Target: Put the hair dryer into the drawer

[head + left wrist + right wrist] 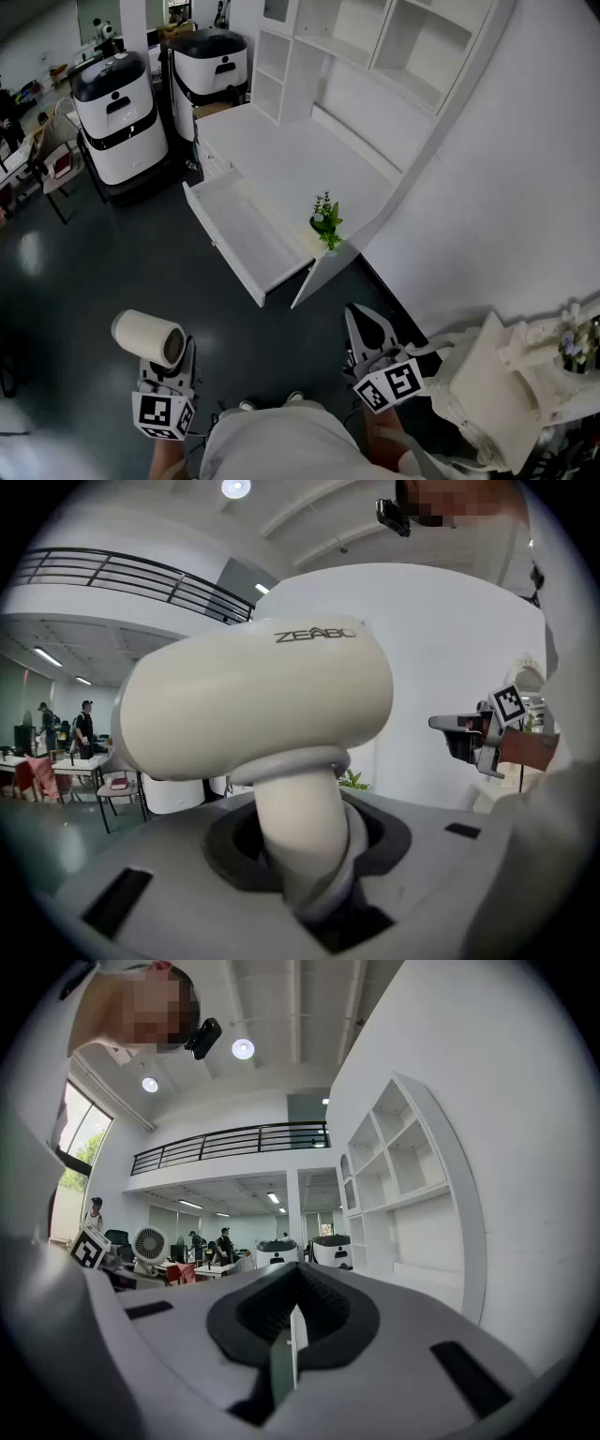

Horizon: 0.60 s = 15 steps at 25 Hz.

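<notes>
Ahead, drawer point(246, 232) beside plant point(325, 223); left hand-held gripper point(167, 373) tight on hair dryer point(148, 337), right point(356, 319) together.

A small plant point(325, 223) sits on the white desk point(281, 159); 2 white machines point(117, 112) stand beyond.

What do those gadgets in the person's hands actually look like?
The left tongs and right tongs have grey moulded bodies with black padding around the jaws. Each carries a white cube printed with black square markers. The person wears a white top.
</notes>
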Motion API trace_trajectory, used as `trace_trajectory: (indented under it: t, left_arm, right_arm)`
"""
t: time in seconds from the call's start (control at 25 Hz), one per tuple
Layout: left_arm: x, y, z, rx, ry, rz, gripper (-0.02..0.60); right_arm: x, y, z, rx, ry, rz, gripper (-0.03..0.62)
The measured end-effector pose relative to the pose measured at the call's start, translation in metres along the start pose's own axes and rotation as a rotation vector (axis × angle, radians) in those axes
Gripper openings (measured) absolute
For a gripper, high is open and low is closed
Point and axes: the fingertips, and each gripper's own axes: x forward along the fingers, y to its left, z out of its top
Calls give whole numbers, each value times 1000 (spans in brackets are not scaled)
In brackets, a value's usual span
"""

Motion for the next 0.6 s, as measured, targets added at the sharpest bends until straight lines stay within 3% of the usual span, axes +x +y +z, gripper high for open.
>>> trace_trajectory:
  t: [0.6]
  left_arm:
    - [-5, 14, -17, -33, 24, -21, 141]
  right_arm:
    - [9, 26, -13, -2, 31, -2, 8]
